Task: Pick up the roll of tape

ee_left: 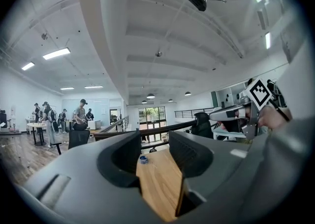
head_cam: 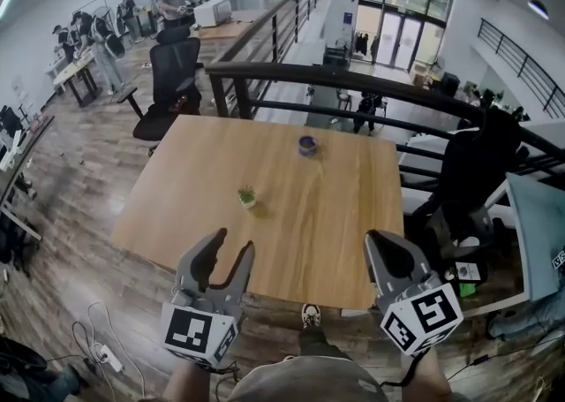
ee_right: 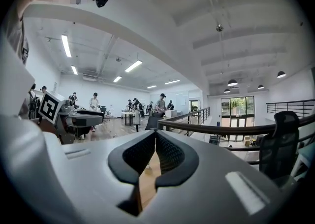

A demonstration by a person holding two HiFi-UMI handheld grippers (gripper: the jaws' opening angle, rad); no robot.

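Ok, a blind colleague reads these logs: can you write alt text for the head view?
A wooden table holds a purple roll of tape toward its far side and a small green item closer in. Two hand-held grippers hover over the near edge, the left gripper open, the right gripper shut, both empty.

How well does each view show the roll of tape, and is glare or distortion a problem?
Head view: fisheye bends the railing; even light, no glare on the table; roll of tape small but sharp. Left gripper view: tape a tiny blue speck between the jaws of the open left tool. Right gripper view: shut right tool blocks the middle; no tape visible.
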